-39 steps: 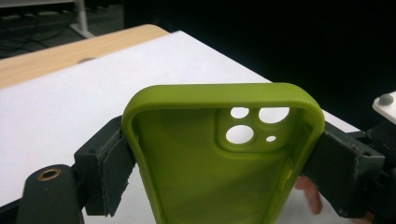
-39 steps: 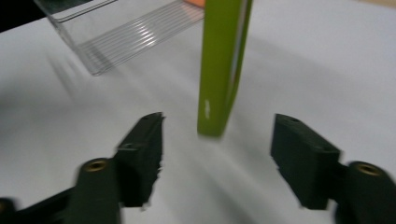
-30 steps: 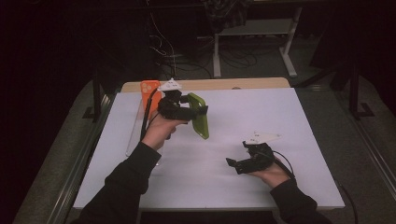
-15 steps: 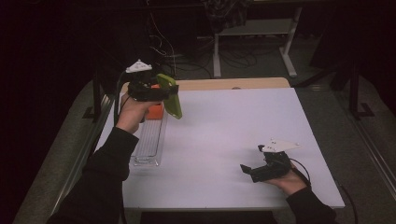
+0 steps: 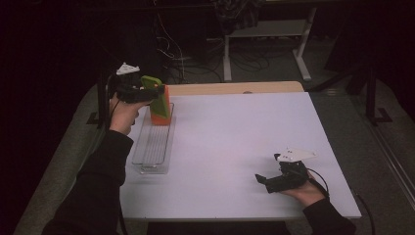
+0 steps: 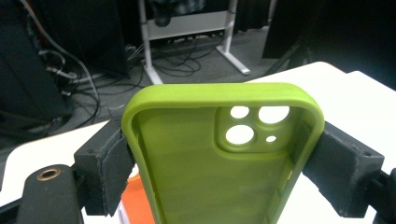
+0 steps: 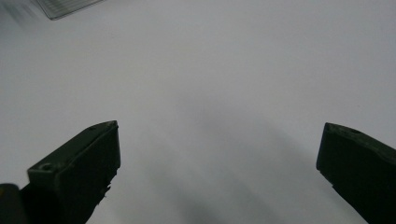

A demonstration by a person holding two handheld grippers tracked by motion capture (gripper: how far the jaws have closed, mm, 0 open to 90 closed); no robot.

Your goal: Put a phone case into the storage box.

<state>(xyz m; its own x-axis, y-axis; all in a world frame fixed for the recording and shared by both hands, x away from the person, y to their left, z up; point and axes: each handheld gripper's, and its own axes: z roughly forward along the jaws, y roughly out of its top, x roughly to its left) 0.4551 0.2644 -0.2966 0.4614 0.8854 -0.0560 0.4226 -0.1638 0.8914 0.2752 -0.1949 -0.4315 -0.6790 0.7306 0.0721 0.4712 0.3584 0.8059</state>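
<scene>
Over the far left corner: you are holding the left gripper (image 5: 155, 91) above the far end of the clear tray (image 5: 152, 149), with your left hand (image 5: 123, 113) wrapped around its body.
Left gripper: its jaws are pinching the green phone case (image 6: 219, 154) across its width, one black pad (image 6: 114, 163) pressing each long edge.
Green phone case: it is hanging lifted off the table (image 5: 235, 142), standing roughly upright, with its camera cut-outs at the top and its hollow inside facing the left gripper view's camera.
Orange piece: an orange thing (image 5: 158, 116) is sitting upright at the far end of the clear tray, just behind and below the green phone case; whether the two are touching, you cannot tell.
Clear tray: it is lying along the left side of the table, its ribbed floor showing bare toward you.
Right gripper: you are resting the right gripper (image 5: 260, 179) low near the table's front right edge, in your right hand (image 5: 306, 188), well apart from the tray.
Right jaws: they are standing spread wide with nothing between them, having just been opening; the right gripper view is showing bare white table between the tips (image 7: 219, 154).
</scene>
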